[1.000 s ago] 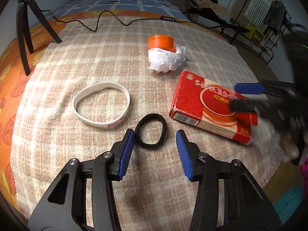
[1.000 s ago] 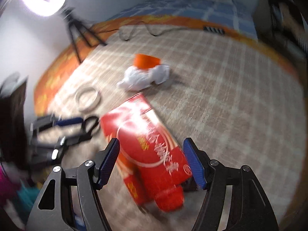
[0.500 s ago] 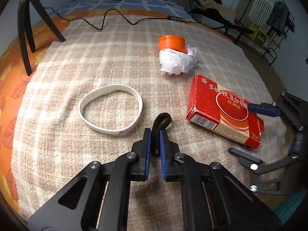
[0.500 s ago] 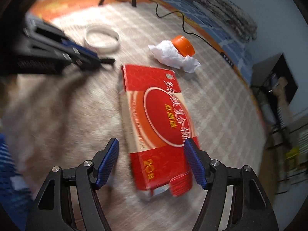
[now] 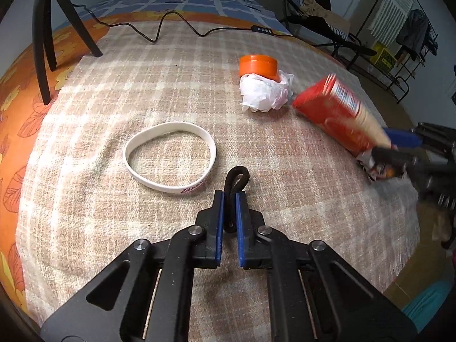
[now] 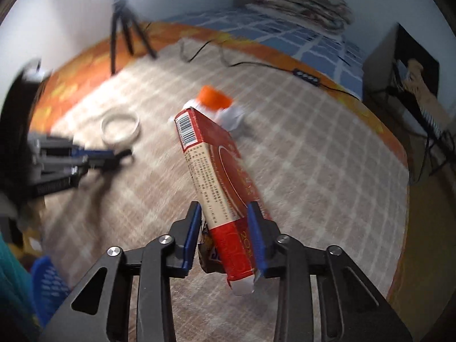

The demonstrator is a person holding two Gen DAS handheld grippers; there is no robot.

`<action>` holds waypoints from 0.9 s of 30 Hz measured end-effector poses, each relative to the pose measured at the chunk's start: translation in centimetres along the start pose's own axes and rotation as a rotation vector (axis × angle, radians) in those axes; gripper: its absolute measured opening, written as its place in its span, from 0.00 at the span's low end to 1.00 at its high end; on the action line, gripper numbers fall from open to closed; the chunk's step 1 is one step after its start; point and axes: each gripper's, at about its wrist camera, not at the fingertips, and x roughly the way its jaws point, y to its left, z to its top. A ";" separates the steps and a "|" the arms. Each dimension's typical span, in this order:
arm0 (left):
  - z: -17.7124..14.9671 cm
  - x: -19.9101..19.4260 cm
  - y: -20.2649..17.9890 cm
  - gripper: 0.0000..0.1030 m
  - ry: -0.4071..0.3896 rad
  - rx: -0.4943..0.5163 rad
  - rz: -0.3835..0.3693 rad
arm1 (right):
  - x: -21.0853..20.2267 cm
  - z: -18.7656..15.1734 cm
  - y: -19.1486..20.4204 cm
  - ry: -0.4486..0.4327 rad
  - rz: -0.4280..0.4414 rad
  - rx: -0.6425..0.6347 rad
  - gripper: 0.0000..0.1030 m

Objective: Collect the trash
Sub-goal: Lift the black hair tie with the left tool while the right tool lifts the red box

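Between the blue pads of the right gripper (image 6: 225, 239), whose jaws are closing, sits the near end of a red box (image 6: 216, 176), pinched across its narrow sides. Its long axis runs forward from the jaws and slightly left, the barcoded far end raised off the checked blanket (image 6: 313, 171) and pointing toward a crumpled white wad (image 5: 263, 94) and an orange cap (image 5: 258, 65) that lie touching each other beyond it. The torn near end of the box sticks out back past the pads. From the left wrist view the same box tilts with its far end up, just right of the wad. The left gripper (image 5: 229, 199) has its pads pressed nearly together on a black hair tie (image 5: 236, 178), squeezed into a narrow loop that points straight forward out of the tips and rests on the blanket. Just ahead and left of those tips lies a white wristband (image 5: 169, 161), flat and apart from the tie. Farther ahead a black cable (image 5: 171, 25) crosses the blanket, and a tripod (image 5: 48, 28) stands at far left.
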 end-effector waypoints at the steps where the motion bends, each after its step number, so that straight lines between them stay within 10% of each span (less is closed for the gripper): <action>1: 0.0 -0.1 0.0 0.06 -0.001 -0.002 0.001 | 0.0 0.1 -0.4 -0.007 -0.014 0.012 0.25; 9: -0.6 -1.0 -0.2 0.05 -0.009 -0.010 -0.007 | 0.1 0.4 -1.1 -0.042 -0.059 0.044 0.18; 27: -2.8 -5.6 -1.3 0.05 -0.061 0.006 -0.013 | -5.2 -2.2 -1.9 -0.117 0.152 0.240 0.16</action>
